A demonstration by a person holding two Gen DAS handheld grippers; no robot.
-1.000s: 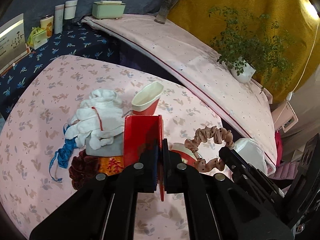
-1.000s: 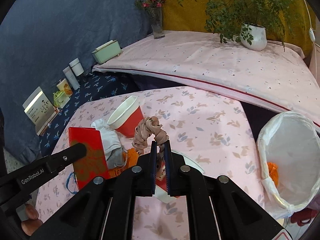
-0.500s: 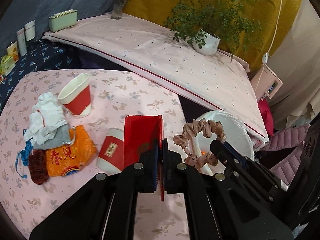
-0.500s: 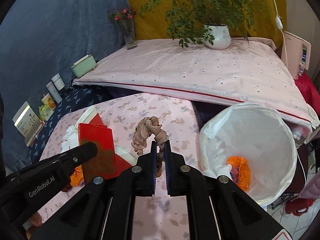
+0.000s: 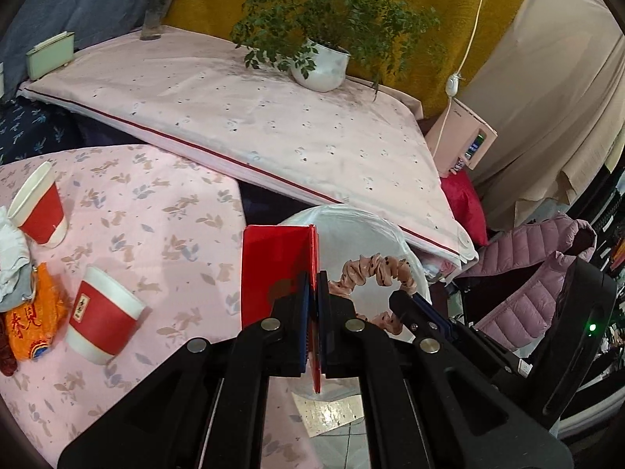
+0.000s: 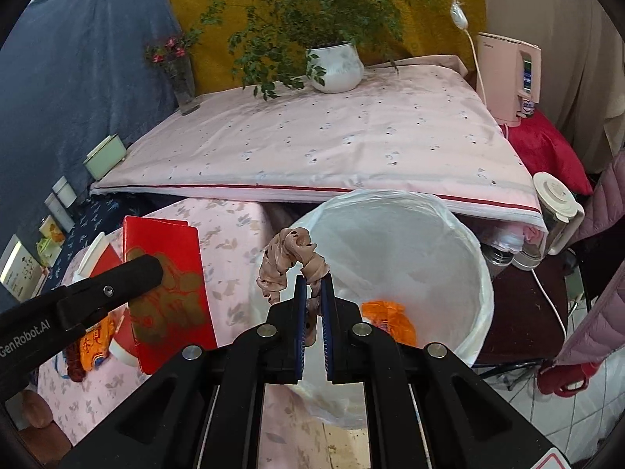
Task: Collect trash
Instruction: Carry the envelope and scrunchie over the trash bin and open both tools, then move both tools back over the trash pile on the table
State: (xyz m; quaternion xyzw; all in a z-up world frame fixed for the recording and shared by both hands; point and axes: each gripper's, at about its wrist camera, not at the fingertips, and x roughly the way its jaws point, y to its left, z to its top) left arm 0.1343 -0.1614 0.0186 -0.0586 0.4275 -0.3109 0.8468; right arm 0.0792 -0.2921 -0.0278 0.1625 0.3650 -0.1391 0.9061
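Note:
My left gripper (image 5: pixel 312 279) is shut on a red envelope (image 5: pixel 277 269), held upright at the near-right edge of the pink floral table (image 5: pixel 168 211), beside the bin. The right gripper (image 6: pixel 312 283) is shut on a pink dotted scrunchie (image 6: pixel 291 260), which hangs over the left rim of the white-lined trash bin (image 6: pixel 425 250). An orange wrapper (image 6: pixel 388 318) lies inside the bin. The same scrunchie (image 5: pixel 373 267) and bin (image 5: pixel 351 221) show in the left wrist view, and the envelope (image 6: pixel 166 293) in the right wrist view.
Two red paper cups (image 5: pixel 103 322) (image 5: pixel 39 207), an orange pouch (image 5: pixel 33 318) and white cloth (image 5: pixel 9 258) lie on the table. Behind stands a higher pink-covered surface (image 6: pixel 332 144) with a potted plant (image 6: pixel 336 64) and vase (image 6: pixel 183 86). A puffy pink jacket (image 5: pixel 535 273) lies to the right.
Both grippers have swung right from over the table's clutter to the bin, carrying the envelope and the scrunchie. The bin now fills the middle of the right wrist view.

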